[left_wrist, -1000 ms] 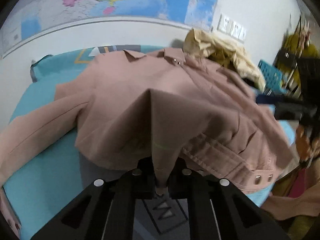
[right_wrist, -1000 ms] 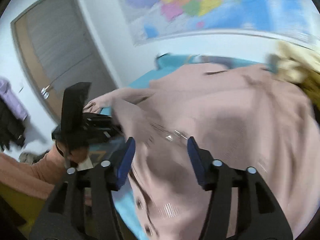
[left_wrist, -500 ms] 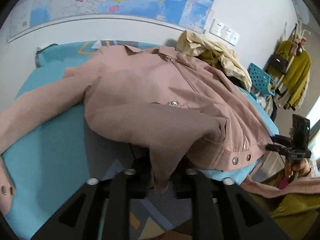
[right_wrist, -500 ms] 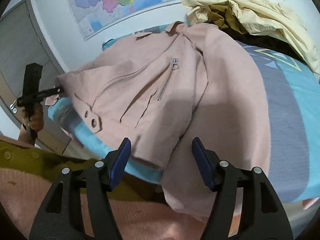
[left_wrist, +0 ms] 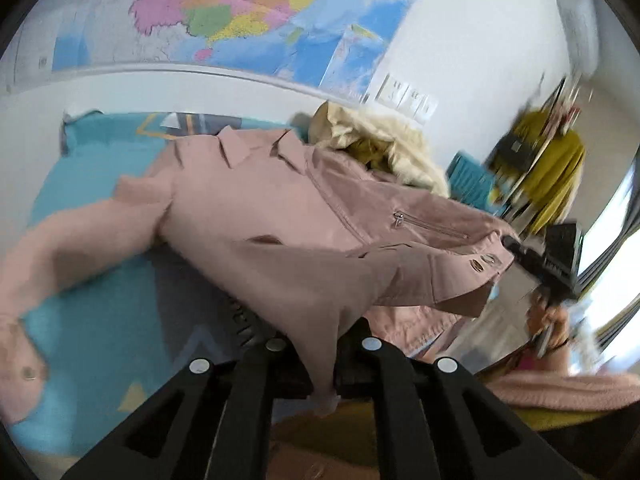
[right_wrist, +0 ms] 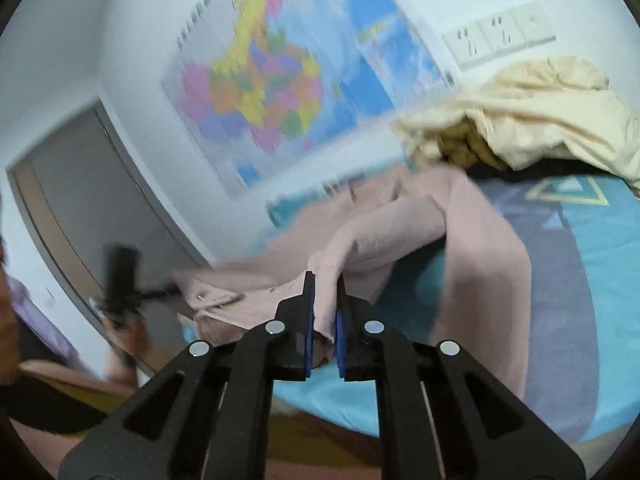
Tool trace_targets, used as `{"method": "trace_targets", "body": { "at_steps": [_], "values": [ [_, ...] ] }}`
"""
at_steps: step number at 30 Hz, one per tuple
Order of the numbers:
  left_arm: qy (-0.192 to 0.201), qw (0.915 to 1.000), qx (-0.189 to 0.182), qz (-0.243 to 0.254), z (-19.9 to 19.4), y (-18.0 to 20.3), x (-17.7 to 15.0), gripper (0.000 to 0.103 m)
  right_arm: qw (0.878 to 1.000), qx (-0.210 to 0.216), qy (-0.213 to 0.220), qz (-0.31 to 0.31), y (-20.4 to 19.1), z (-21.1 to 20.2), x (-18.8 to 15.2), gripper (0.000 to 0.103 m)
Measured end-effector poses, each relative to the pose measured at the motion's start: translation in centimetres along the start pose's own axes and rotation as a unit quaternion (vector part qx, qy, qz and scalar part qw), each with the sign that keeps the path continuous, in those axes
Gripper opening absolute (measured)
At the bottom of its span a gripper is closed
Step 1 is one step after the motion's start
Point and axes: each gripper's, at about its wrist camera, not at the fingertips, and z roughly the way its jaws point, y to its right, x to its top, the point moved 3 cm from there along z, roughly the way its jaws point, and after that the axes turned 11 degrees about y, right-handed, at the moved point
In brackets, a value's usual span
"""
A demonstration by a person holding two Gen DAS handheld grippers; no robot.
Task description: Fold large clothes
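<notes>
A dusty pink jacket (left_wrist: 280, 216) lies spread on a bed with a teal patterned sheet (left_wrist: 100, 320), collar toward the wall, one sleeve trailing to the left. My left gripper (left_wrist: 322, 376) is shut on a fold of its hem, pulled up toward the camera. My right gripper (right_wrist: 324, 312) is shut on another piece of the pink jacket (right_wrist: 400, 224) near the bed's front edge, with the cloth stretched up between the blue pads. The right gripper also shows in the left wrist view (left_wrist: 556, 260) beside the jacket's snap corner.
A heap of cream and mustard clothes (right_wrist: 540, 128) lies at the back of the bed by the wall. A map (left_wrist: 224, 12) and wall sockets (right_wrist: 500, 36) hang above. A clothes rack with a yellow garment (left_wrist: 548, 168) stands right; a grey door (right_wrist: 80, 208) is left.
My right gripper, open half a second ago, has closed on the jacket's edge. My left gripper keeps its hold and the jacket has been pulled flatter toward the front of the bed.
</notes>
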Motion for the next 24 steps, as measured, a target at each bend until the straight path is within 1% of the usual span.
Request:
{"method": "trace_targets", "body": {
  "at_steps": [1,2,3,4,5,6,7,8,9,10,11,12,13,14,15,16,17,18,19,21,23,24],
  "values": [
    [-0.017,0.9998,0.012,0.003,0.3,-0.3,-0.6,0.011,1.000,-0.011,-0.024,0.000,0.6,0.6,-0.9,0.012],
    [-0.042,0.9988,0.026,0.003,1.0,-0.8,-1.6,0.014,0.998,-0.034,-0.045,0.001,1.2,1.2,-1.9,0.016],
    [-0.068,0.9961,0.056,0.008,1.9,-1.5,-2.7,0.024,0.996,-0.061,-0.069,0.003,2.3,1.7,-3.3,0.025],
    [-0.098,0.9902,0.100,0.012,2.9,-2.7,-4.3,0.032,0.992,-0.078,-0.095,0.006,3.1,2.2,-4.5,0.030],
    [-0.121,0.9833,0.134,0.017,3.7,-3.7,-5.6,0.031,0.989,-0.095,-0.110,0.008,3.9,2.3,-5.4,0.035],
    [-0.144,0.9776,0.153,0.017,4.3,-4.6,-6.6,0.032,0.986,-0.117,-0.119,0.005,4.6,2.2,-6.1,0.038],
    [-0.160,0.9760,0.148,-0.002,4.7,-5.5,-7.7,0.034,0.985,-0.120,-0.123,0.008,5.0,1.9,-6.3,0.041],
    [-0.155,0.9780,0.137,-0.027,4.5,-6.2,-8.0,0.034,0.986,-0.124,-0.114,0.013,5.3,1.3,-6.1,0.048],
    [-0.140,0.9812,0.125,-0.042,4.1,-6.6,-7.9,0.034,0.986,-0.130,-0.103,0.011,5.4,0.9,-5.5,0.051],
    [-0.115,0.9868,0.105,-0.045,3.2,-6.6,-7.5,0.038,0.987,-0.132,-0.091,0.007,5.3,0.5,-4.7,0.051],
    [-0.089,0.9913,0.088,-0.041,2.3,-6.2,-6.9,0.043,0.989,-0.127,-0.079,0.001,5.0,0.3,-4.0,0.053],
    [-0.068,0.9943,0.074,-0.035,1.6,-5.7,-6.2,0.050,0.991,-0.117,-0.065,-0.014,4.3,0.5,-3.0,0.057],
    [-0.045,0.9968,0.065,-0.014,0.7,-4.8,-5.5,0.052,0.992,-0.112,-0.059,-0.029,3.6,1.1,-2.2,0.059],
    [-0.028,0.9975,0.064,0.011,-0.2,-3.9,-4.9,0.055,0.991,-0.109,-0.058,-0.046,2.9,1.7,-1.7,0.060],
    [-0.010,0.9973,0.066,0.033,-0.8,-3.2,-4.3,0.066,0.989,-0.107,-0.062,-0.076,1.9,3.2,-1.2,0.060],
    [0.019,0.9957,0.073,0.052,-1.8,-2.5,-3.4,0.074,0.988,-0.107,-0.065,-0.092,1.3,4.1,-1.0,0.061],
    [0.038,0.9953,0.072,0.053,-2.3,-2.0,-2.9,0.074,0.985,-0.104,-0.075,-0.114,0.6,6.0,-0.8,0.063],
    [0.050,0.9959,0.060,0.046,-2.7,-1.9,-2.3,0.074,0.984,-0.100,-0.082,-0.125,0.2,7.0,-0.6,0.065],
    [0.056,0.9960,0.055,0.043,-3.1,-2.1,-2.1,0.074,0.983,-0.093,-0.089,-0.132,0.0,8.3,-0.6,0.066],
    [0.078,0.9937,0.068,0.043,-3.2,-2.4,-1.3,0.075,0.981,-0.080,-0.108,-0.139,-0.6,11.7,-0.6,0.067],
    [0.083,0.9920,0.086,0.041,-1.8,-2.7,-0.9,0.076,0.979,-0.073,-0.131,-0.140,-0.8,15.0,-0.5,0.067],
    [0.072,0.9932,0.085,0.035,-0.5,-2.9,-0.9,0.076,0.977,-0.070,-0.143,-0.144,-1.0,17.0,-0.6,0.067]
  ]
}}
